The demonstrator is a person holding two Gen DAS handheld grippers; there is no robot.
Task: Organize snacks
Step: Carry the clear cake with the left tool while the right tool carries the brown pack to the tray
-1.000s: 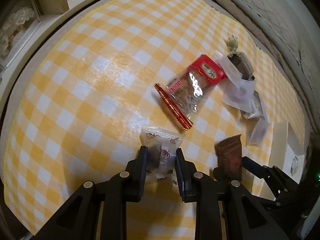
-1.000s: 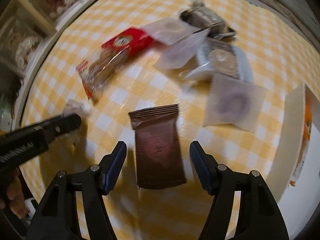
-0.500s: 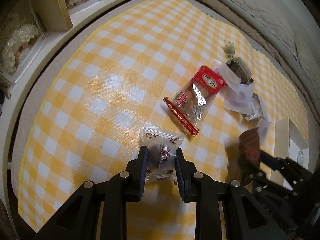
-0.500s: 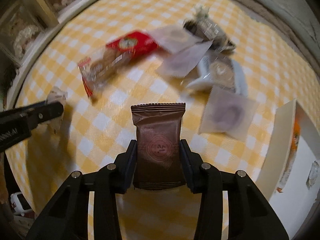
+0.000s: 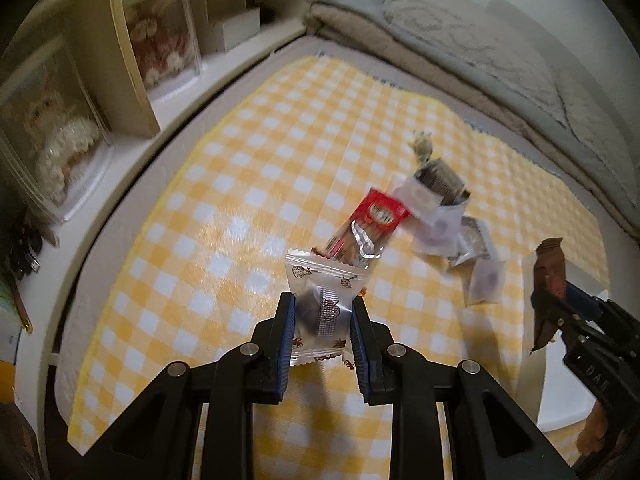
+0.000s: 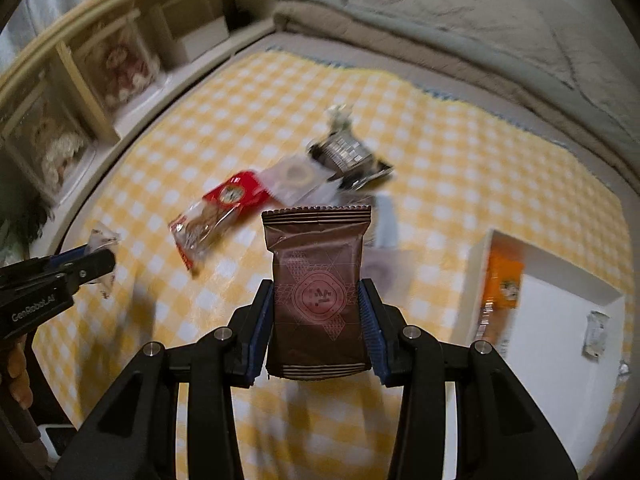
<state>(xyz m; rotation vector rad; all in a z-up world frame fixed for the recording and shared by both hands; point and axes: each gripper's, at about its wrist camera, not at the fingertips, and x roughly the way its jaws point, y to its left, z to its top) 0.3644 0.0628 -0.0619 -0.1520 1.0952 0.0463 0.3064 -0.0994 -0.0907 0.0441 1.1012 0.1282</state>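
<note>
My left gripper [image 5: 322, 312] is shut on a clear strawberry-print candy packet [image 5: 320, 300] and holds it above the yellow checked cloth [image 5: 240, 184]. My right gripper [image 6: 318, 312] is shut on a brown snack packet [image 6: 318, 280], also lifted; it shows at the right of the left wrist view [image 5: 550, 280]. A red biscuit pack [image 6: 218, 210] and a pile of pale and silver packets [image 6: 340, 156] lie on the cloth beyond. A white box [image 6: 552, 320] at the right holds an orange packet [image 6: 500, 292].
A shelf with boxed dolls [image 5: 52, 140] runs along the left edge of the cloth. Folded grey and beige blankets [image 6: 460, 20] lie along the far side. The left gripper's tip [image 6: 92, 260] shows at the left of the right wrist view.
My right gripper closed on the brown packet and lifted it. Both grippers rose and pulled back from the cloth, so more of the shelf and blankets shows.
</note>
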